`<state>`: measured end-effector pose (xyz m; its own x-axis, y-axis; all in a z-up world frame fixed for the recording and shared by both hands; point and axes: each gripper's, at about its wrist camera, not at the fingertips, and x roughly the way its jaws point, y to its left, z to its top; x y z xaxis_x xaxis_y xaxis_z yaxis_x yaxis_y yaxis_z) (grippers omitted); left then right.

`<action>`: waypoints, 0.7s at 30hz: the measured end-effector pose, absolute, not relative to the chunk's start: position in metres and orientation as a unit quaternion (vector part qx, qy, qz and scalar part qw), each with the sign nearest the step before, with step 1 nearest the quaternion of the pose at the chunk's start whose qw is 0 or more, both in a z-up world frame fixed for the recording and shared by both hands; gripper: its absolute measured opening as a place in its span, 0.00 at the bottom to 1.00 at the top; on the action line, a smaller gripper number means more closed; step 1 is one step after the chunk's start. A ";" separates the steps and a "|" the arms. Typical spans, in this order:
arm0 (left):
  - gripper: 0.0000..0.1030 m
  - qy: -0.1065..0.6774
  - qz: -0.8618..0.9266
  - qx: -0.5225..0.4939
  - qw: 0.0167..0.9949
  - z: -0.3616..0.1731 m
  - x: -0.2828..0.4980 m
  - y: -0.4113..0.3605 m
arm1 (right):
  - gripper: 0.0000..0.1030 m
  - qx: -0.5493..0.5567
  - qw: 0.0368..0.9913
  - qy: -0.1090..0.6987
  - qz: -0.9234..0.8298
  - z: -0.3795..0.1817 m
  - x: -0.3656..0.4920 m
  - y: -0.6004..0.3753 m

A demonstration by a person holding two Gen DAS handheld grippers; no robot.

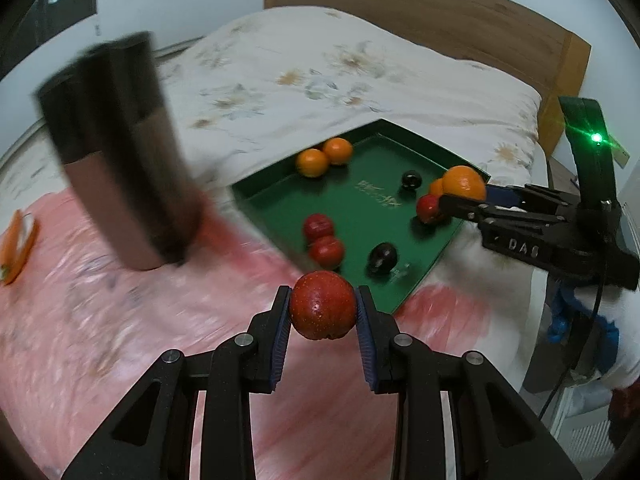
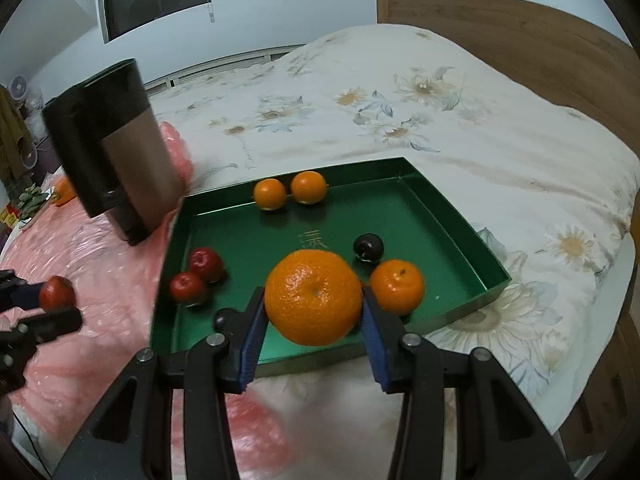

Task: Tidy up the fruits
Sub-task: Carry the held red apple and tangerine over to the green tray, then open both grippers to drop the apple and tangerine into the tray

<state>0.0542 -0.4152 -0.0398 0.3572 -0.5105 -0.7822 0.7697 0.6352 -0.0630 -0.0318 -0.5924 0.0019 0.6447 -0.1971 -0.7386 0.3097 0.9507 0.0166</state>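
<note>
Presently catalogued, by clock face within each wrist view.

Left gripper (image 1: 322,312): at 6 o'clock of the left view, jaws pinching a red apple (image 1: 322,305) between blue pads, over pink plastic sheeting (image 1: 120,320).

Right gripper (image 2: 314,300): at 6 o'clock of the right view, jaws clamped on a large orange (image 2: 314,297), over the near edge of the green tray (image 2: 460,216).

Green tray, on a floral quilt (image 2: 400,100), contents in the right view:
- two small oranges (image 2: 270,194) touching, at 12 o'clock of the tray;
- two red apples (image 2: 205,264) touching, at 9 o'clock;
- one dark plum (image 2: 368,246) near the centre;
- one orange (image 2: 397,287) just beside the held orange, at 4 o'clock;
- a second dark fruit (image 2: 225,319) at 7 o'clock, partly hidden by the gripper.

Dark metal canister (image 2: 116,152): upright on the pink sheeting, at 10 o'clock.

Wooden headboard (image 2: 520,40): at 1 o'clock.
</note>
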 end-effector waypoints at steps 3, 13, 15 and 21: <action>0.26 0.413 -0.405 0.163 0.800 -0.050 0.059 -0.437 | 0.51 0.072 0.903 0.403 -0.130 -0.009 -0.022 -0.595; 0.26 0.410 -0.416 0.199 0.787 -0.077 0.060 -0.480 | 0.51 0.057 0.902 0.410 -0.124 -0.027 -0.003 -0.597; 0.26 0.410 -0.416 0.202 0.786 -0.082 0.060 -0.484 | 0.51 0.057 0.903 0.408 -0.123 -0.027 -0.002 -0.597; 0.26 0.412 -0.419 0.197 0.785 -0.086 0.061 -0.486 | 0.52 0.050 0.905 0.404 -0.120 -0.027 0.001 -0.597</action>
<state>0.0610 -0.4859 -0.0863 0.3088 -0.4948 -0.8123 0.8202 0.5710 -0.0361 0.0012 -0.5974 -0.0272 0.6448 -0.1775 -0.7434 0.2585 0.9660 -0.0064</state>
